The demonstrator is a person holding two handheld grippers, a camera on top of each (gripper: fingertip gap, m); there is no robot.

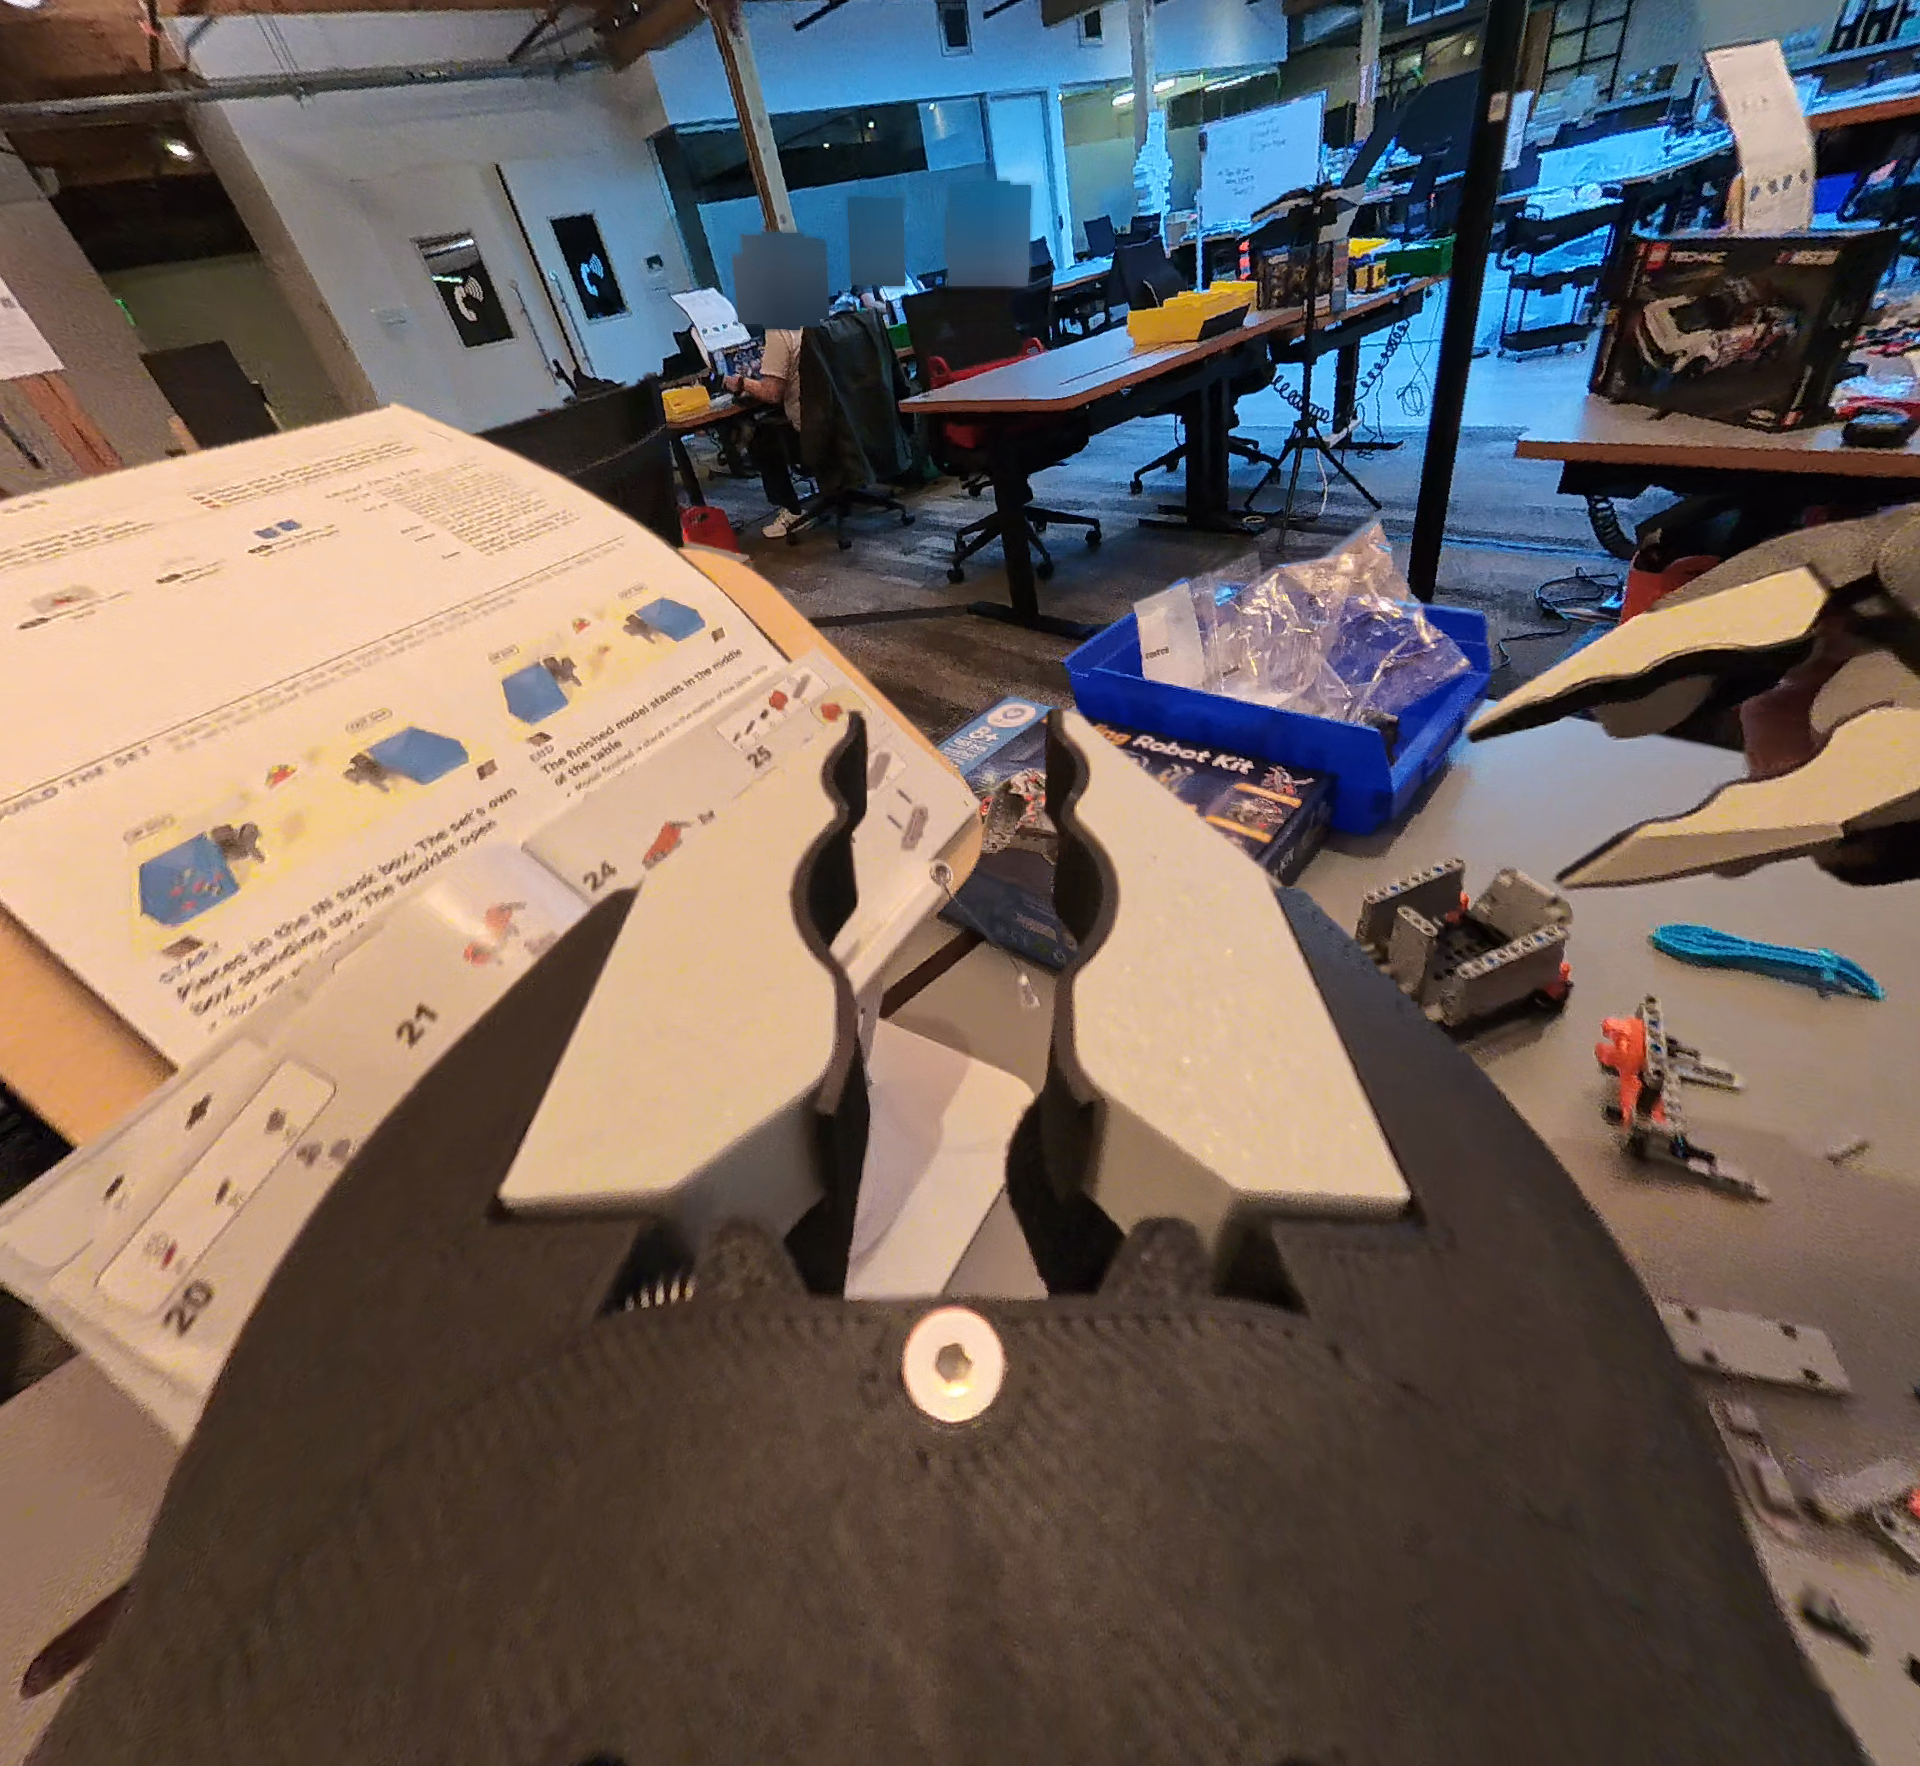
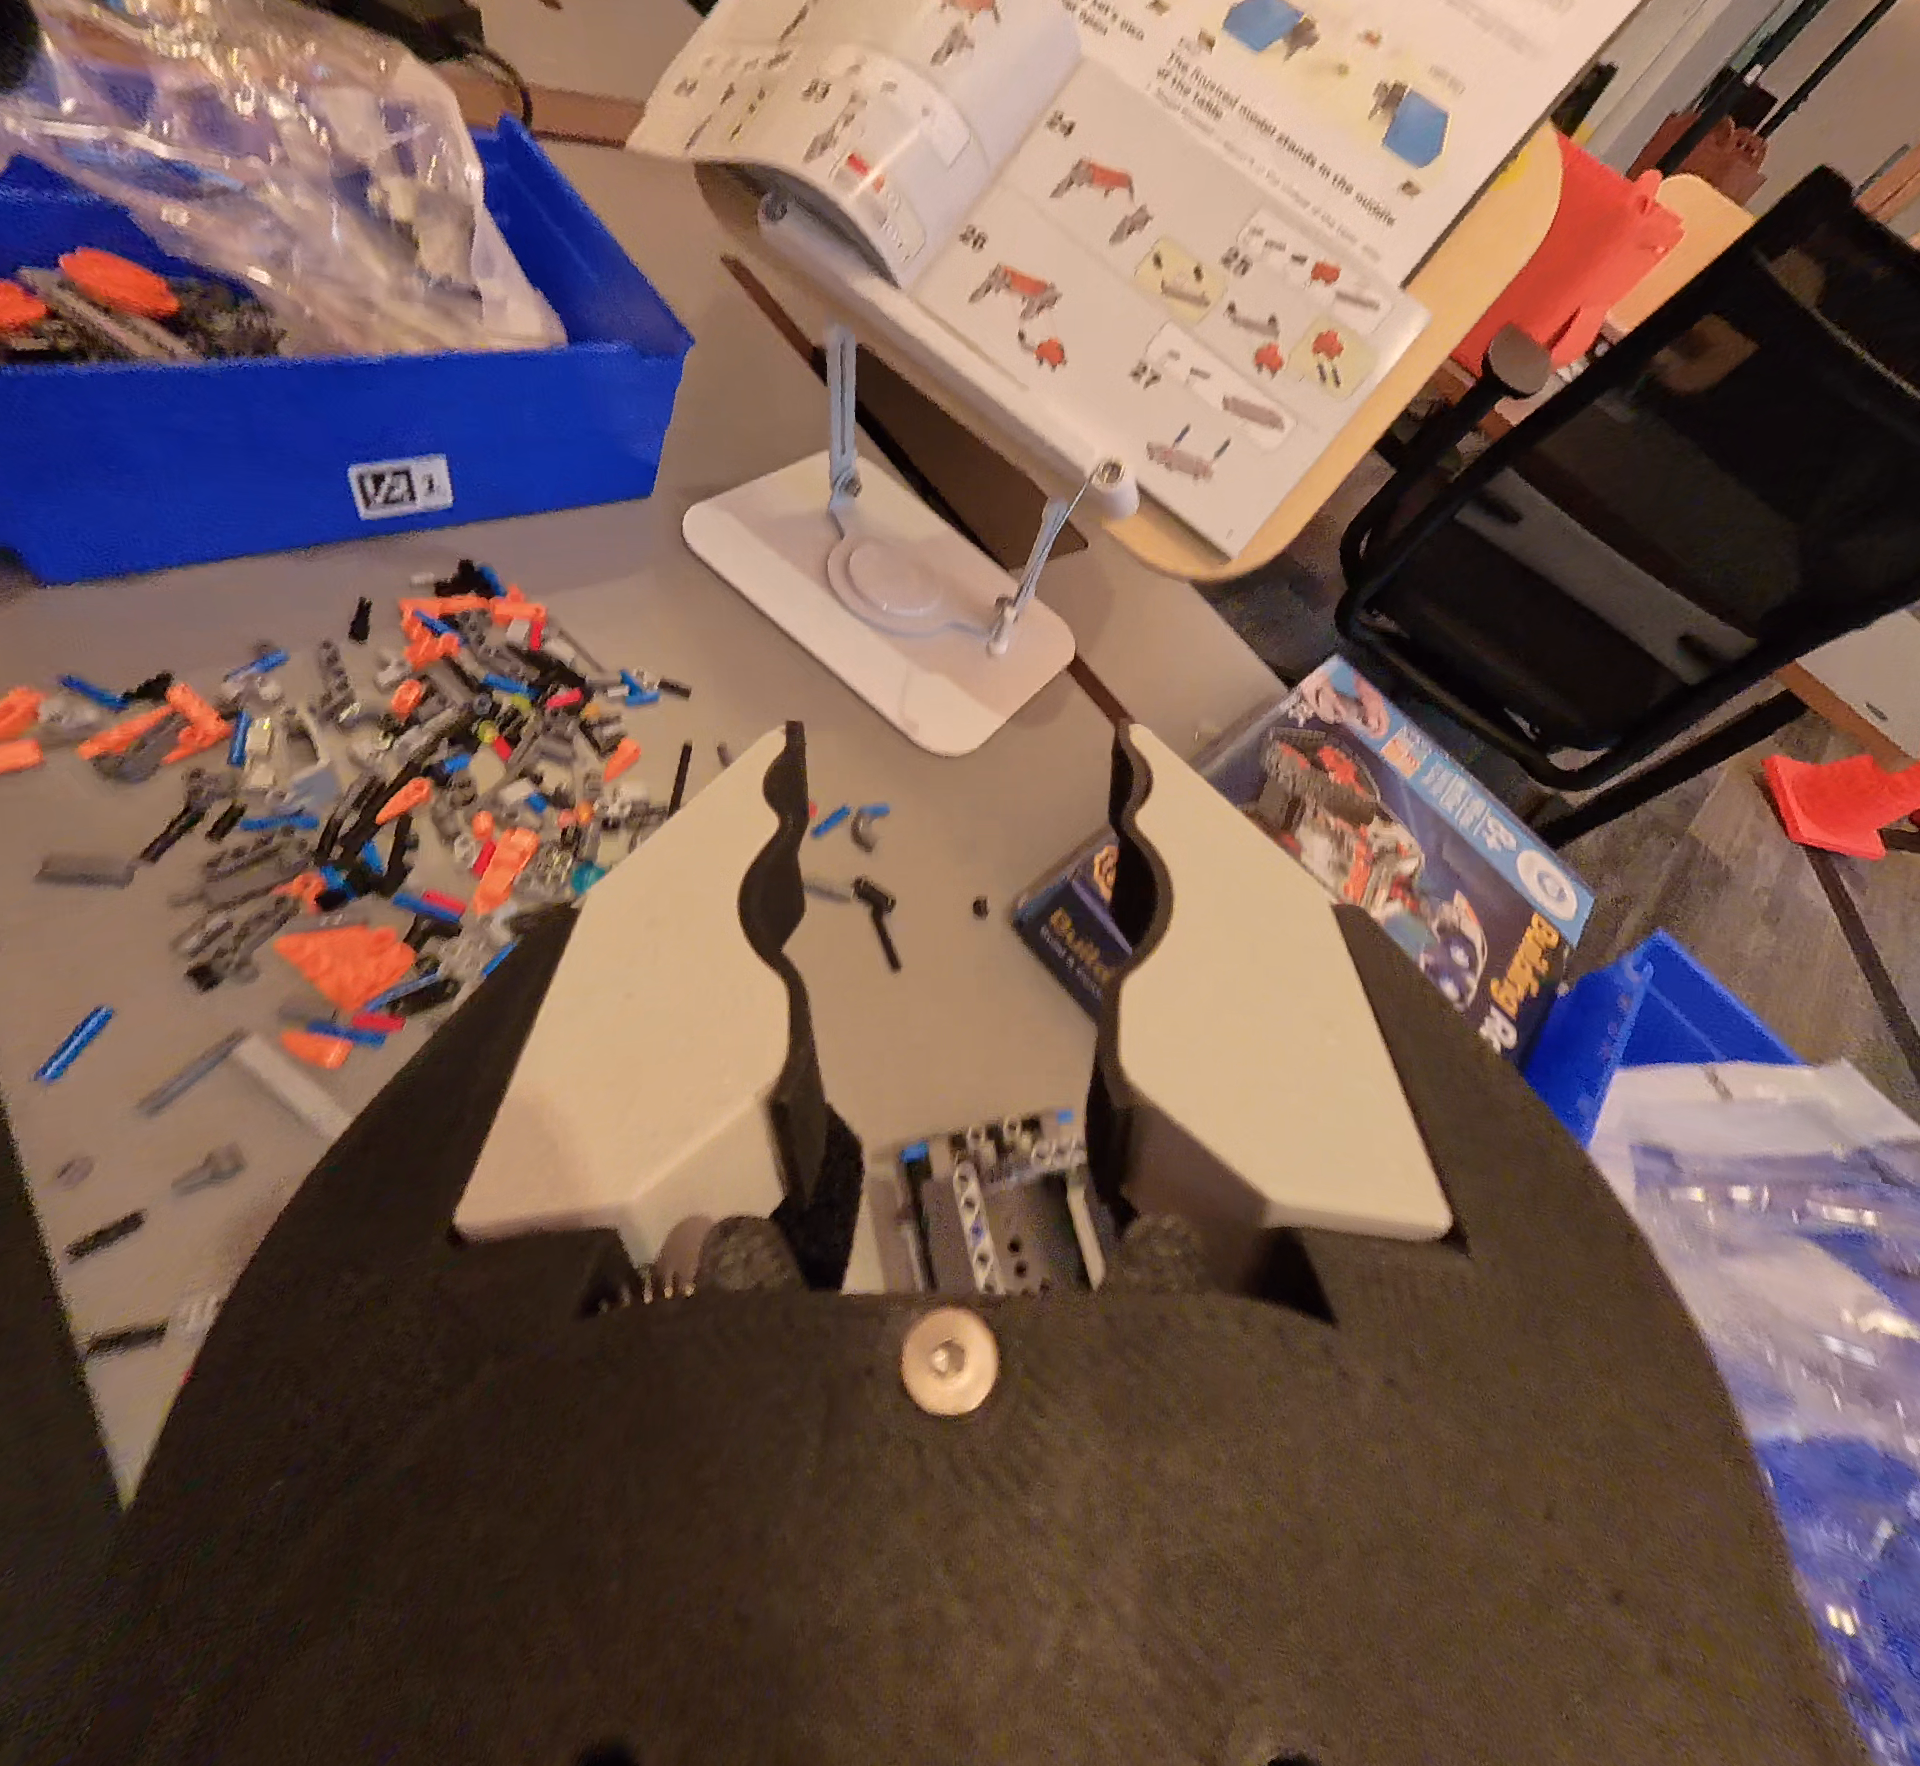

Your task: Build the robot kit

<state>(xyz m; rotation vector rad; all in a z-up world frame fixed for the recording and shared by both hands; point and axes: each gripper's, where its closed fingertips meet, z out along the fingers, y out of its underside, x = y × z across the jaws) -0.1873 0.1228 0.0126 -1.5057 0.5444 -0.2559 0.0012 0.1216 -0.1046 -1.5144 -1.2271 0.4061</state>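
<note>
My left gripper is open and empty, held just right of an open instruction booklet that leans on a white stand. My right gripper enters the left wrist view from the right, open, above a grey brick assembly. In the right wrist view my right gripper is open and empty over the grey table. The grey brick assembly shows below it, between the finger bases. A pile of orange, blue, black and grey loose pieces lies to its left. The booklet and its stand are ahead.
A blue bin with plastic bags stands at back left, and it also shows in the left wrist view. A blue kit box lies at the table edge beside a black chair. A small orange and grey assembly and a teal piece lie at right. There is about 25 centimetres between the tips of the two grippers.
</note>
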